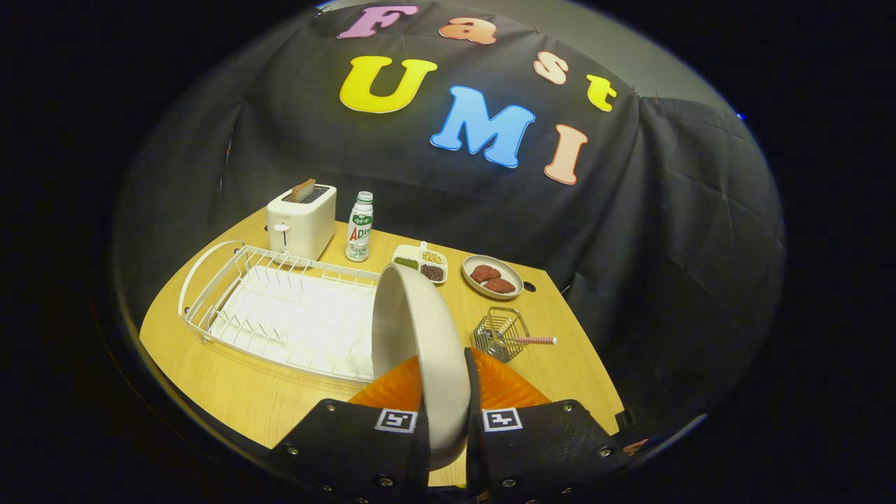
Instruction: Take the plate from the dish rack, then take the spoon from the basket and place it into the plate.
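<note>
My gripper (446, 392) is shut on the rim of a pale grey plate (420, 343), which stands on edge between the fingers and hangs above the wooden table. To the left of the plate lies the white wire dish rack (280, 308), with nothing standing in it. Just right of the plate sits a small wire basket (500, 334). A spoon with a pink striped handle (535, 341) pokes out of the basket to the right; its bowl end is hidden inside.
Along the back of the table (238, 392) stand a white toaster (301, 222), a small bottle (360, 227), a divided dish of beans (421, 262) and a small plate with red pieces (492, 276). The table's edge runs close on the right.
</note>
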Demonstrator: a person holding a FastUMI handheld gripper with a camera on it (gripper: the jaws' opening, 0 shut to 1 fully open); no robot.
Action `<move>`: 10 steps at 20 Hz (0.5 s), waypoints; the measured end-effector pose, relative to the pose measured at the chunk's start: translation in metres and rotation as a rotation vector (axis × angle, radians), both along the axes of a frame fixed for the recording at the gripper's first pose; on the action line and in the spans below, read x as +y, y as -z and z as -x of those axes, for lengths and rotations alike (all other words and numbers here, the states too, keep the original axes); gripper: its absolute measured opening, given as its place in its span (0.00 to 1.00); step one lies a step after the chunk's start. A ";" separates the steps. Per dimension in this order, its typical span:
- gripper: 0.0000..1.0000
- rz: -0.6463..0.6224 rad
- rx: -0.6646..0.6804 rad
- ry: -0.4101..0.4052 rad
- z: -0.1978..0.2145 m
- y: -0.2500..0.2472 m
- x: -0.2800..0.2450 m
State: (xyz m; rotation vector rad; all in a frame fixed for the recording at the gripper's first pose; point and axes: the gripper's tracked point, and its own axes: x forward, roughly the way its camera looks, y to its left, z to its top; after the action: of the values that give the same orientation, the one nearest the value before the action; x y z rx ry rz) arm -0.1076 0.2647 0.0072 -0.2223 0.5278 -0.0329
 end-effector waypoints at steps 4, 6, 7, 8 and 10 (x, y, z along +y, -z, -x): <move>0.20 -0.049 0.043 0.020 0.022 0.028 -0.032; 0.20 -0.079 0.074 0.030 0.032 0.045 -0.045; 0.20 -0.105 0.098 0.034 0.037 0.056 -0.049; 0.20 -0.131 0.120 0.038 0.042 0.065 -0.052; 0.20 -0.175 0.158 0.049 0.050 0.083 -0.057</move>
State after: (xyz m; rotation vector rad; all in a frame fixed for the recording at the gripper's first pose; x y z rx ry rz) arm -0.1572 0.2074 -0.0758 -0.0407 0.6900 -0.0162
